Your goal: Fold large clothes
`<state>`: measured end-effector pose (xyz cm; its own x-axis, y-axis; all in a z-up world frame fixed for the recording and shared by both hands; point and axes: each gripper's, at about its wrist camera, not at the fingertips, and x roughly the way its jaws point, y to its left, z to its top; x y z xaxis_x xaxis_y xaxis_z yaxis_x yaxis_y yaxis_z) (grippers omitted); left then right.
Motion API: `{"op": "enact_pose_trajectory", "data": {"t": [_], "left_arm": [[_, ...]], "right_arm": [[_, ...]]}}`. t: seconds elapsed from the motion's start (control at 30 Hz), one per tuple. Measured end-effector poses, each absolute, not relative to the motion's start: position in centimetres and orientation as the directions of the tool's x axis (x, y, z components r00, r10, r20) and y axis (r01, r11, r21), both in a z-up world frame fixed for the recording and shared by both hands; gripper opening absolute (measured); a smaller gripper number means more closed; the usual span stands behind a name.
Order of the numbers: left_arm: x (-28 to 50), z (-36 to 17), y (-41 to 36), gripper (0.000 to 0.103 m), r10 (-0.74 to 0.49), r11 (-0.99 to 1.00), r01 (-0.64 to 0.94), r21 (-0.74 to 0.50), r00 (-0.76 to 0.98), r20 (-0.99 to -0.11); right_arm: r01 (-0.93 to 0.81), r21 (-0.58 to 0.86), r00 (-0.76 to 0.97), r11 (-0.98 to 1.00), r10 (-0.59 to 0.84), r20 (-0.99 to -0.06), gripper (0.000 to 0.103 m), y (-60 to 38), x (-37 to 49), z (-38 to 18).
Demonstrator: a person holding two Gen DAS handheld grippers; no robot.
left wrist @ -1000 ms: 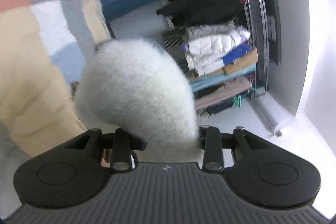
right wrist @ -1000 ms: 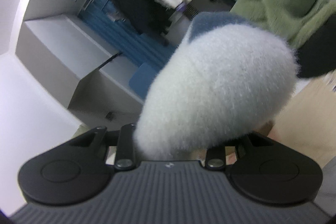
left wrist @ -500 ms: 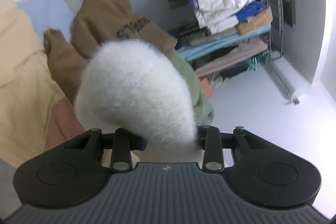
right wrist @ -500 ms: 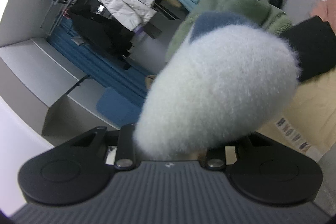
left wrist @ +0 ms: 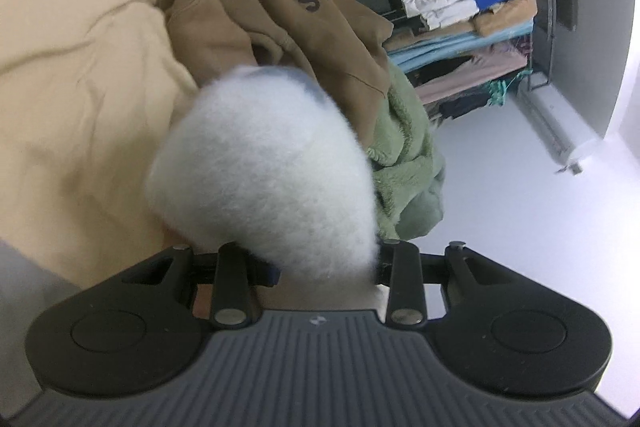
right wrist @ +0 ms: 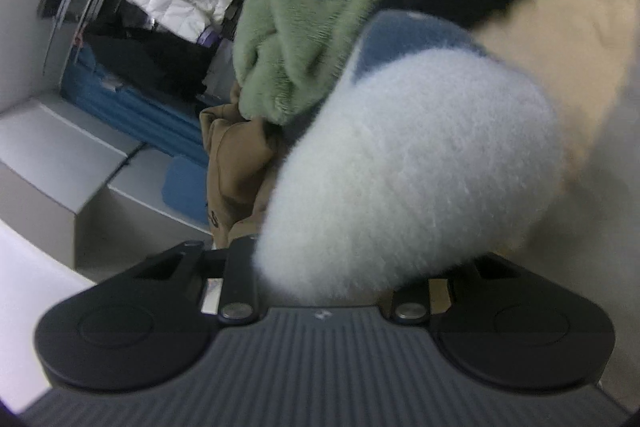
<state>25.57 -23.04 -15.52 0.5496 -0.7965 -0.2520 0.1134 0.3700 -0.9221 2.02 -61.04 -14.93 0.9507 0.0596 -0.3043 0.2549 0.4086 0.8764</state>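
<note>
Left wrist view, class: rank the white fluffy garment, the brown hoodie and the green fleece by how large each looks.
1. White fluffy garment, though nearness to the camera inflates it.
2. Brown hoodie, nearly as large.
3. Green fleece, smallest and partly hidden.

Pale grey floor (left wrist: 520, 211), metal rack (left wrist: 536, 7) of stacked clothes (blue panels beside), grey wall (left wrist: 600, 27).

Two black handheld grippers with ribbed grey housings point forward and slightly downward. The left gripper (left wrist: 316, 259) has its fingers hidden behind a bunched fold of fluffy white fleece garment (left wrist: 264, 167) that fills the gap between them. The right gripper (right wrist: 324, 267) likewise clamps a thick white fleece bundle (right wrist: 412, 179), its fingertips buried in the pile.
</note>
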Motion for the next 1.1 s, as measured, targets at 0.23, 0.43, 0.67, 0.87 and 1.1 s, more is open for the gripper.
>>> {"op": "enact_pose_trajectory", "data": {"t": [0.23,0.43,0.67,0.87,1.1], "left_arm": [[25.3,-17.3,-22.6,0.040,-0.795,0.352,0.127,-0.927,0.563,-0.225],[26.1,-16.2,-22.7,0.040,-0.794,0.376,0.116,-0.919,0.552,-0.255],[25.2,-15.6,-21.5,0.079,-0.795,0.389,0.078,-0.918,0.533,-0.291],[23.2,-11.9,-19.7,0.079,-0.746,0.522,0.143,-0.841,0.555,-0.369],[20.7,-4.7,-18.6,0.079,-0.691,0.646,0.289,-0.707,0.614,-0.381]], "right_arm": [[0.242,0.894,0.950,0.378,0.094,-0.296,0.040,-60.6,0.8,-17.4],[0.252,0.896,0.949,0.366,0.090,-0.304,0.041,-60.5,0.8,-17.4],[0.349,0.869,0.923,0.350,0.035,-0.384,0.075,-59.8,-0.2,-17.0],[0.391,0.806,0.905,0.444,-0.025,-0.425,0.075,-58.6,-3.2,-14.4],[0.403,0.759,0.903,0.512,-0.090,-0.419,0.075,-57.7,-6.2,-9.8]]}}
